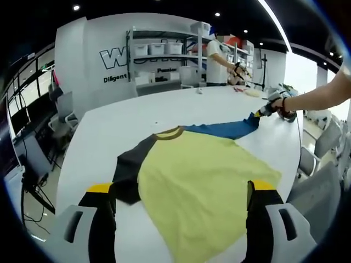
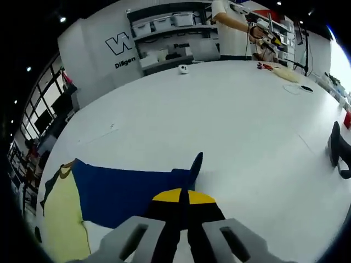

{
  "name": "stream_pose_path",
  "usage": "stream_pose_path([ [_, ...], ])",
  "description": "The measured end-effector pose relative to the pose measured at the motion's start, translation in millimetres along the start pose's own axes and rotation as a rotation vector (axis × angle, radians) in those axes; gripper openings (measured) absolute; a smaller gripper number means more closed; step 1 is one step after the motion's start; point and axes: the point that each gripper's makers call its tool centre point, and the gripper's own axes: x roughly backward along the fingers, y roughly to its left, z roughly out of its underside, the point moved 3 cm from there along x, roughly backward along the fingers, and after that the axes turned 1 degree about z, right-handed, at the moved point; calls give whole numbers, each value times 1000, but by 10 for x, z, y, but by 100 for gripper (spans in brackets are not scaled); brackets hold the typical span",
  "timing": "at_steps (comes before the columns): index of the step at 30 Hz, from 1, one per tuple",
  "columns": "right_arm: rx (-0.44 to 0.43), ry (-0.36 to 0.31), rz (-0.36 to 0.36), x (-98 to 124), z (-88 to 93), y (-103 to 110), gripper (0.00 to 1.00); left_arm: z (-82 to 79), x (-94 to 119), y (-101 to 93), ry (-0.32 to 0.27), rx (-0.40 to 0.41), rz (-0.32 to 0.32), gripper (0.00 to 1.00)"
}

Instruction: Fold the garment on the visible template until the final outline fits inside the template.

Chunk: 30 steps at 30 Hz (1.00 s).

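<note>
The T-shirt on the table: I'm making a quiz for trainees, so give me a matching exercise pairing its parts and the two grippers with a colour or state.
Column 1:
1. T-shirt body
2. blue sleeve
3. dark sleeve
4. left gripper
5. right gripper

Column 2:
A. shut on cloth
B. yellow
C. open above the white table
D. stretched out sideways
E. lying slack near the left gripper's jaw

Pairs: 1-B, 2-D, 3-E, 4-C, 5-A
</note>
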Motion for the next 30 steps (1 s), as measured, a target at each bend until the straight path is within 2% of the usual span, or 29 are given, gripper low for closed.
stream_pose_path([
  [3,2,-3,-24,13,-18,136,0,10,10,-16,5,4,9,99],
  [5,-4,-12,-69,56,-28,331,0,24,19,-15,11,2,7,99],
  [11,55,-26,-128,136,-9,753,0,37,68,-43,10,26,24,99],
  [15,63,-38,-180,165,-19,1029,0,89,87,-43,36,20,21,99],
  [20,88,-39,-245,191,-20,1421,0,131,109,-49,42,32,21,99],
  [30,128,-31,-330,149,-10,1950,0,188,140,-56,69,26,34,99],
])
